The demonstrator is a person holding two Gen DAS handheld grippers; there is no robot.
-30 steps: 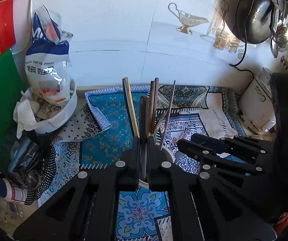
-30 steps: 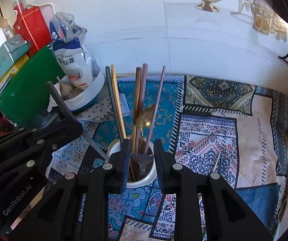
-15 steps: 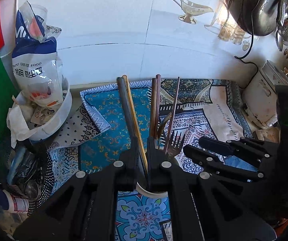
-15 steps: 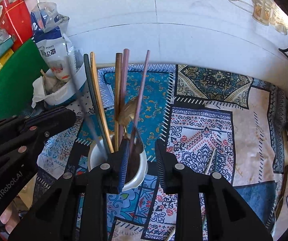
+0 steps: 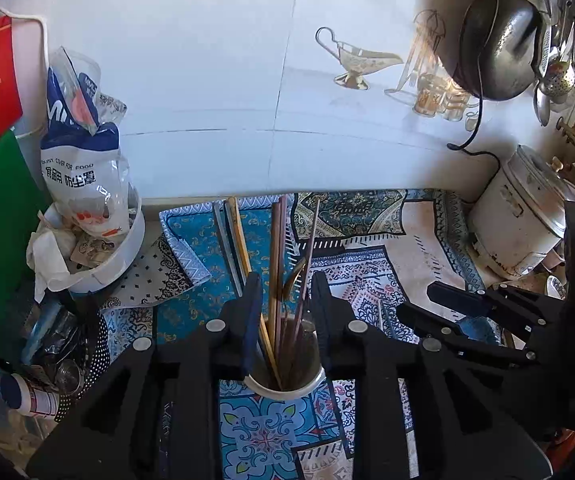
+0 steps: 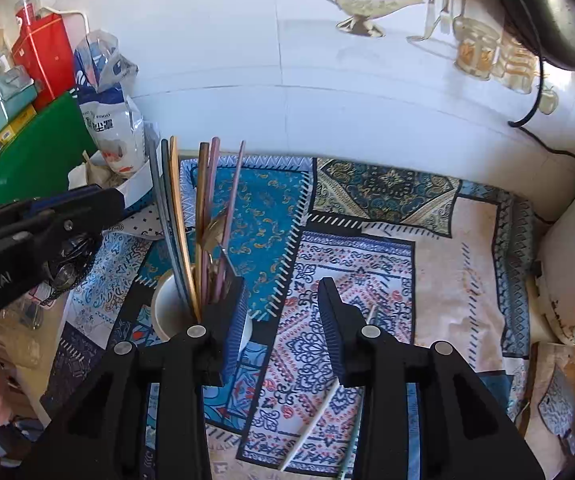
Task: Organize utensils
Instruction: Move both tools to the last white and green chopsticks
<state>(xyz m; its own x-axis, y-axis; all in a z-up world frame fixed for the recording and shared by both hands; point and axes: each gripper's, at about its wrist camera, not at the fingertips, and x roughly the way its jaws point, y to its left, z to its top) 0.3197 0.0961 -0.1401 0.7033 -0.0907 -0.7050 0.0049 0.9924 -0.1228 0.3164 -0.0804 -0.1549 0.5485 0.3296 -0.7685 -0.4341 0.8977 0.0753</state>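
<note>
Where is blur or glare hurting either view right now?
Left wrist view: sharp, strong fisheye bending at the edges, sun glare on the hanging wok. Right wrist view: chopsticks in the cup slightly motion-smeared; the wall tiles washed bright.

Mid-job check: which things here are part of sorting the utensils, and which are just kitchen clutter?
Part of the job:
- white cup holding upright chopsticks and a spoon
- loose chopsticks lying on the patterned cloth
- left gripper, open around the cup
- right gripper, open

Just lying about:
- rice cooker
- hanging pan
- food bag
- green board
- red box
</note>
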